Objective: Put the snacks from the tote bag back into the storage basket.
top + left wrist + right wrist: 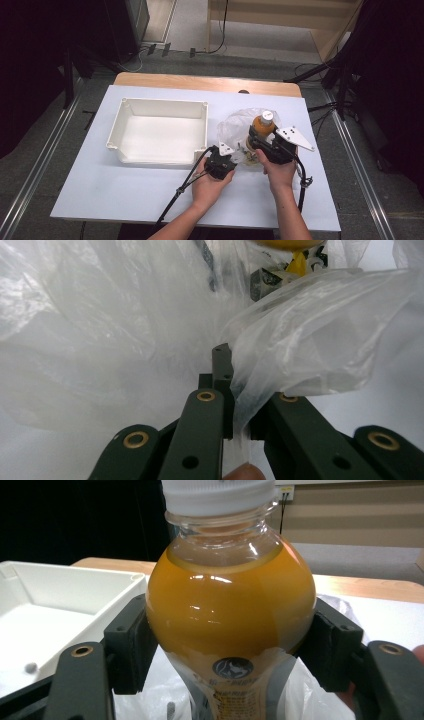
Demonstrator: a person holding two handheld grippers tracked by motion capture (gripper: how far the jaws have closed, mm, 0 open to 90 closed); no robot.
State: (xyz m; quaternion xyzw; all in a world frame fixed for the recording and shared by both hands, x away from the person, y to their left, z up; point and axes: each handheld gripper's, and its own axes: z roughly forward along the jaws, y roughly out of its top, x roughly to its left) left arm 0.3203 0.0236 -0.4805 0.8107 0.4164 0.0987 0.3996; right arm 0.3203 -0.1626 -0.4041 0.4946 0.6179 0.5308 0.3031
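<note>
A bottle of orange juice [262, 126] with a white cap stands upright over a clear plastic bag [235, 129] on the white table. My right gripper [260, 142] is shut on the bottle [230, 615], its pads [131, 642] pressing both sides of the round body. My left gripper [235, 154] is shut on an edge of the bag [300, 335]; the film runs down between its closed jaws. The bottle's base shows above the crumpled film in the left gripper view.
An empty white bin [160, 131] sits left of the bag, its wall close to my left hand [210, 186]; its corner [65, 587] also appears in the right gripper view. Cables trail toward the table's front edge.
</note>
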